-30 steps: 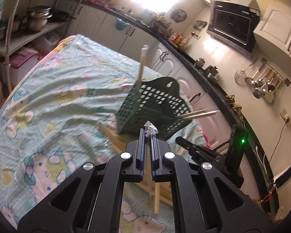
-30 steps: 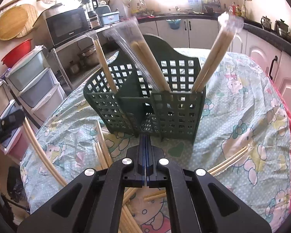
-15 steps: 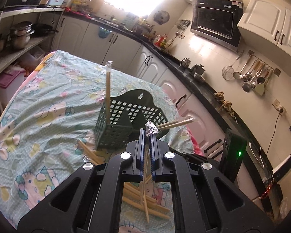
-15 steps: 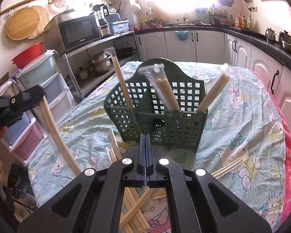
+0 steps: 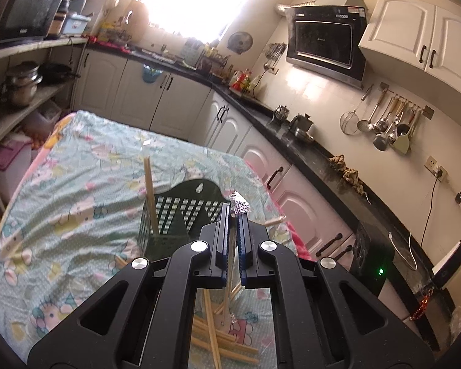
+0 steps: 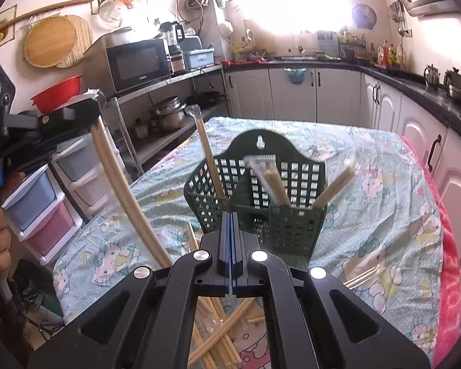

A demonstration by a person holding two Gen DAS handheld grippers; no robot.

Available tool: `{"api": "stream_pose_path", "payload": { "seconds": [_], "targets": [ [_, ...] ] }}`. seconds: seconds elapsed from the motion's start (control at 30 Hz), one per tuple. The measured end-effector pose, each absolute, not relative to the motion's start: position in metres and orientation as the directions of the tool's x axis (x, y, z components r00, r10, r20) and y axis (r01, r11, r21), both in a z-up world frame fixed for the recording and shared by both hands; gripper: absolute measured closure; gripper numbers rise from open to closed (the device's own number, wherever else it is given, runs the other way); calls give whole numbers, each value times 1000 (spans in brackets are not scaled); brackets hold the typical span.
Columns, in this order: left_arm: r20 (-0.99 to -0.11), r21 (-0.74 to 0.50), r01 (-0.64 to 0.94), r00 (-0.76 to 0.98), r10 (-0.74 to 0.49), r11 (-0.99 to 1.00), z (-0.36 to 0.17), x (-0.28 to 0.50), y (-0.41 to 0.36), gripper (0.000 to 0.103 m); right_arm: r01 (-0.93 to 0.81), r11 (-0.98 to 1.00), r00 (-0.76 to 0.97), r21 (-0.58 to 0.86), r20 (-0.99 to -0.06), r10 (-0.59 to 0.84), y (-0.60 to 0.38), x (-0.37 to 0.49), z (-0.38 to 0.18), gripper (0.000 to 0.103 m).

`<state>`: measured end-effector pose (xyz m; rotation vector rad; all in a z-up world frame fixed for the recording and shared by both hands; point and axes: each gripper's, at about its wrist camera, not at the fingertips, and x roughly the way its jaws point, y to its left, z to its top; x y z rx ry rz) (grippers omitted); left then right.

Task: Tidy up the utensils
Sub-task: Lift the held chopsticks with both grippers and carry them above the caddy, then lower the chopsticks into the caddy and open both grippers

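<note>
A dark green perforated utensil basket (image 6: 261, 212) stands on the cloth-covered table and holds wrapped chopstick pairs (image 6: 272, 181) in its compartments; it also shows in the left wrist view (image 5: 175, 218). My left gripper (image 5: 233, 212) is shut on a wrapped chopstick pair (image 6: 120, 190), held high to the left of the basket; the wrapper's crimped end (image 5: 239, 204) pokes past the fingertips. My right gripper (image 6: 230, 215) is shut and empty, just in front of the basket. Loose wrapped chopsticks (image 6: 218, 338) lie in a pile on the table below both grippers.
The table carries a light green cartoon-print cloth (image 6: 384, 215) with a pink edge at the right. More chopsticks (image 6: 362, 276) lie right of the basket. A metal shelf with pots and plastic drawers (image 6: 46, 203) stands left of the table. Kitchen counters run behind.
Both grippers have risen and drawn back from the basket, which looks smaller now. The left gripper has lifted its chopstick pair higher off the table.
</note>
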<state>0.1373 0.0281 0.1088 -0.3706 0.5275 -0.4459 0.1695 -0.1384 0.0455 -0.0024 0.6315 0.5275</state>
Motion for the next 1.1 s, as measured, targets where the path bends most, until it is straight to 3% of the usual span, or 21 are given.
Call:
{"api": "stream_pose_path", "payload": {
  "seconds": [0.7, 1.1],
  "targets": [
    [-251, -414, 307, 867, -431, 857, 173, 153, 40, 101, -437, 894, 785, 96, -444, 431, -158, 177, 100, 102],
    [-203, -367, 238, 923, -327, 899, 183, 171, 41, 101, -382, 922, 803, 70, -468, 368, -162, 205, 94, 102]
  ]
}}
